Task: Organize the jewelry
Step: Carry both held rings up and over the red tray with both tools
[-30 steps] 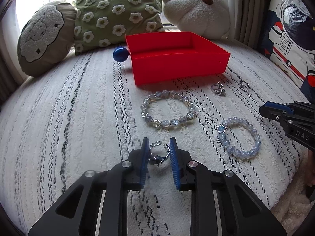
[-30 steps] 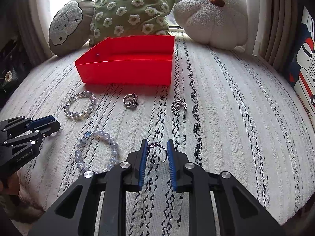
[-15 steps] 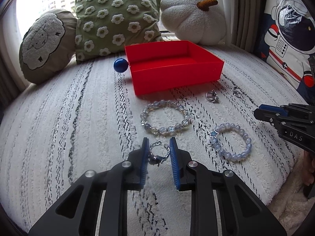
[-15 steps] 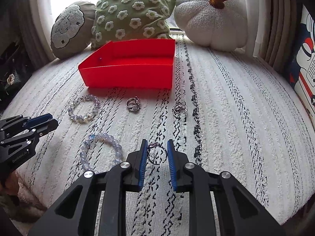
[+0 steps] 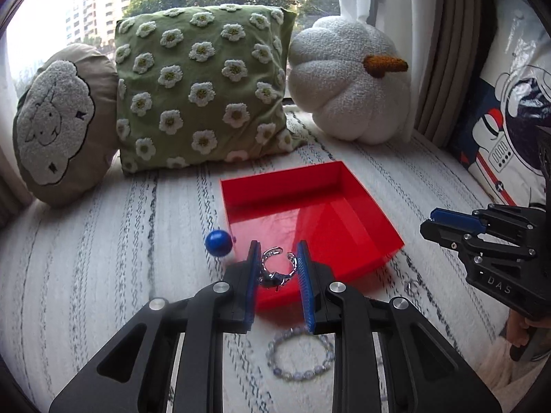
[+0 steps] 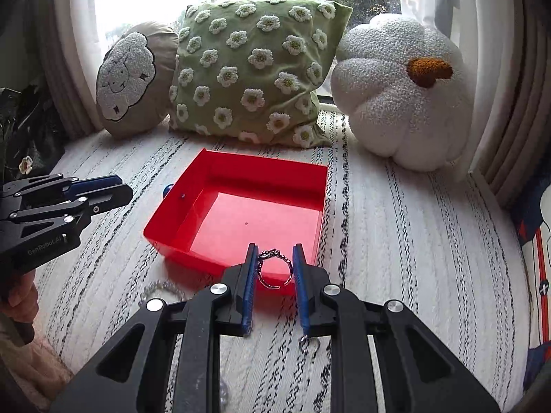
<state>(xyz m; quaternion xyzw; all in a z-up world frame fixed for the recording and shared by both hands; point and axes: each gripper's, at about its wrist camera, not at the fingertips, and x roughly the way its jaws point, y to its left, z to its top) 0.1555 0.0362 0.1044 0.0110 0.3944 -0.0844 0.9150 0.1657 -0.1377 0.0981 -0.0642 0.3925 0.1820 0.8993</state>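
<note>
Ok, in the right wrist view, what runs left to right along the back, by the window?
Sheep cushion → green daisy pillow → white pumpkin plush → curtain.

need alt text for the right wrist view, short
The right claw grips a silver ring over the near edge of an empty red tray on a white striped cushion. The left claw enters from the left; three pillows line the window behind.
</note>
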